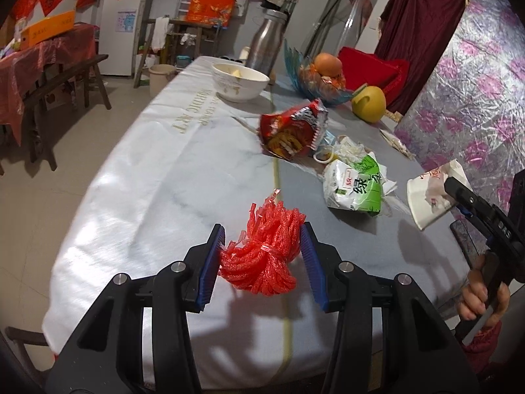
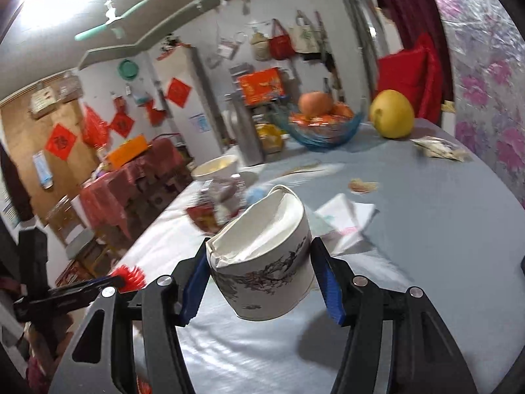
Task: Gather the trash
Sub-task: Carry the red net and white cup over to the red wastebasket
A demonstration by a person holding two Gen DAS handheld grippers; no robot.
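Clamped between the blue pads of the left tool (image 1: 262, 257) is a bunched red foam net (image 1: 264, 252), held just above the bench (image 1: 147, 177), while the right tool (image 2: 259, 282) grips a crushed white paper cup (image 2: 262, 269) with an ink-style drawing, lifted off the cloth. Beyond them lie a green-and-white packet (image 1: 356, 188) with Chinese characters and a torn red snack bag (image 1: 292, 131). Farther out, a white bowl (image 1: 239, 80) holds something pale, a blue glass dish (image 1: 323, 82) holds oranges beside 1 yellow pomelo (image 1: 369, 103), and the cloth reads "NORDIC ART".
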